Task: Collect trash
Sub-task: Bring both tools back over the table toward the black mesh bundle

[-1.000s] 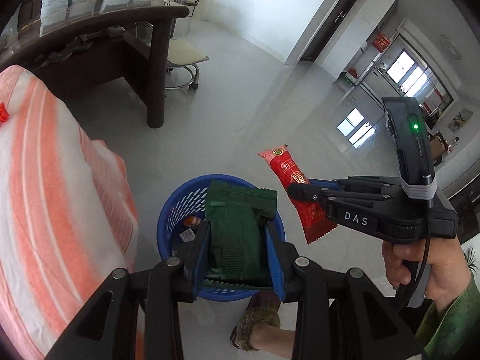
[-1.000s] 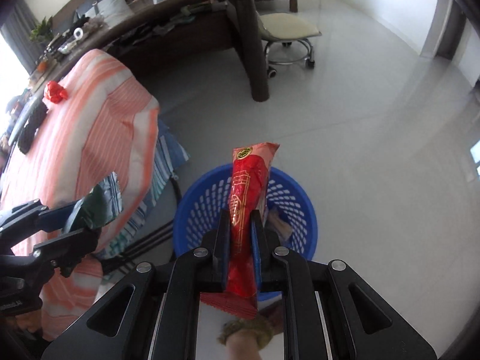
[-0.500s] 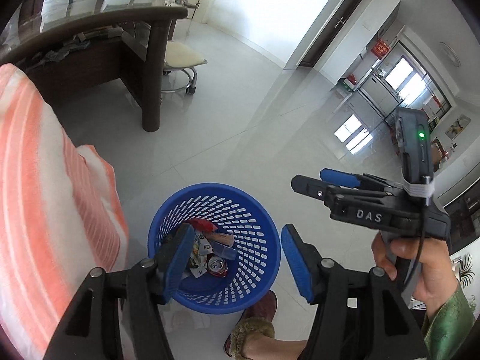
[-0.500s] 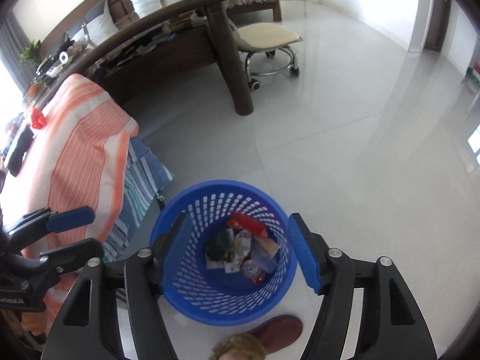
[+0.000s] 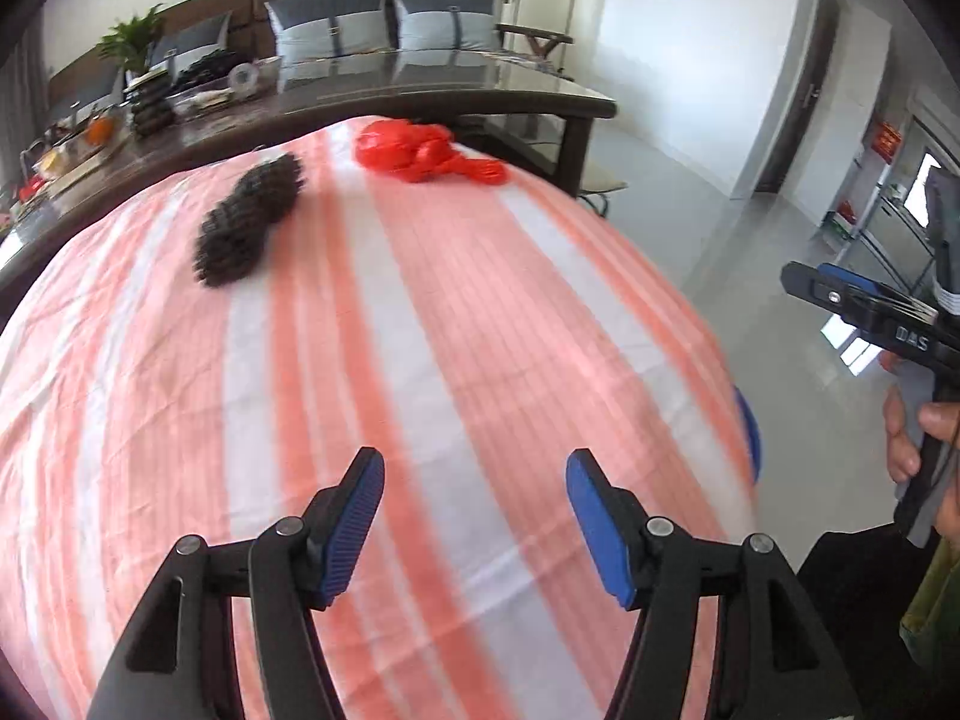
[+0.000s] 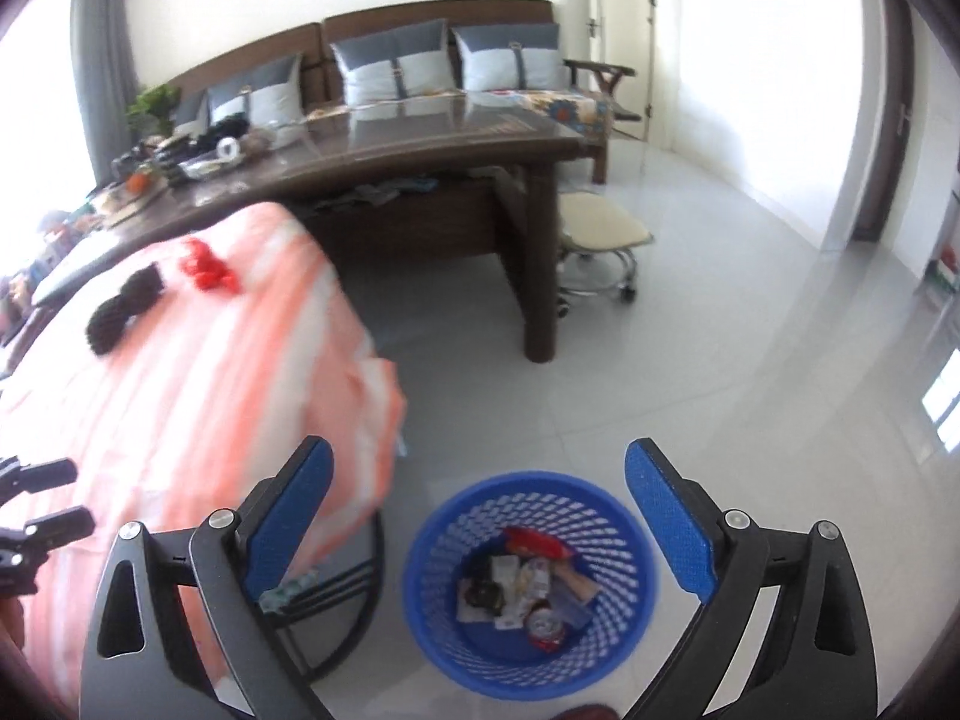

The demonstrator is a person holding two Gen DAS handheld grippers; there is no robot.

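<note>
My left hand-held gripper [image 5: 474,516]: black arms, silver screws, ribbed blue pads [image 5: 351,519]. Right hand-held gripper [image 6: 480,525] alike, "DAS" lettering; green sleeve [image 5: 930,624].

Legible text, one item: I read "DAS" in pale letters on the black body of the right hand-held gripper [image 5: 807,288]. Nothing else readable.
</note>
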